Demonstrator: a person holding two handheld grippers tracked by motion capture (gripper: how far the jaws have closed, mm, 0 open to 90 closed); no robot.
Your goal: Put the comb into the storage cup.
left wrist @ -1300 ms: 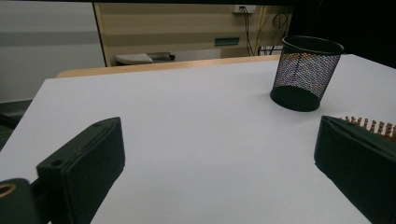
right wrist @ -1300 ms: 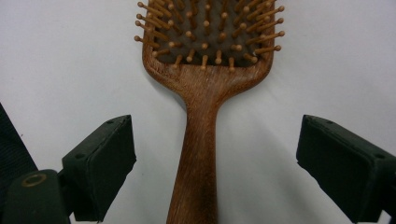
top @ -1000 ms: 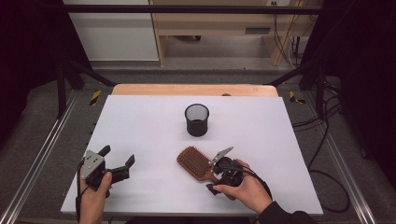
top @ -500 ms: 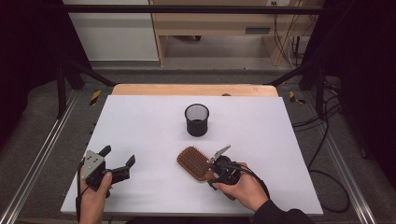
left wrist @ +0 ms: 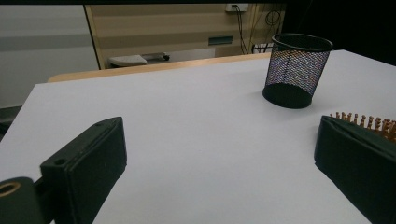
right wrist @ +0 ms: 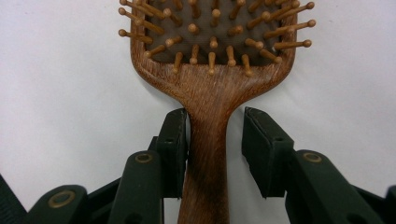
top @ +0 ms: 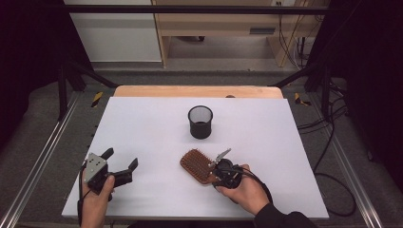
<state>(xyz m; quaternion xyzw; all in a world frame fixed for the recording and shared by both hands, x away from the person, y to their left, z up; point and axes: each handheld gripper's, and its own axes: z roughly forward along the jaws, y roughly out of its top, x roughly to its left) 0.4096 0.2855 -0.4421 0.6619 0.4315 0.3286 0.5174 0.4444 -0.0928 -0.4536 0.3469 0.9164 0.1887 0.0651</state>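
Wooden hairbrush (top: 197, 165) lies bristles-up on the white bench (top: 142, 128), approx. 5 o'clock from bench centre, handle pointing toward 4 o'clock. Right gripper (top: 223, 172) sits over the handle; in the right gripper view its fingers (right wrist: 173, 140) straddle the handle (right wrist: 205, 154): one pad touching the wood, the other w/ a small gap, so not clamped yet. Right hand (top: 244, 192) holds it from approx. 5 o'clock. Black mesh cup (top: 200, 121) stands upright near bench centre, at 12 o'clock from the brush, well apart. Left gripper (top: 121, 164) at approx. 8 o'clock of the bench, near its edge, fingers (left wrist: 88, 163) spread wide, nothing btwn them, held by the left hand (top: 95, 194).
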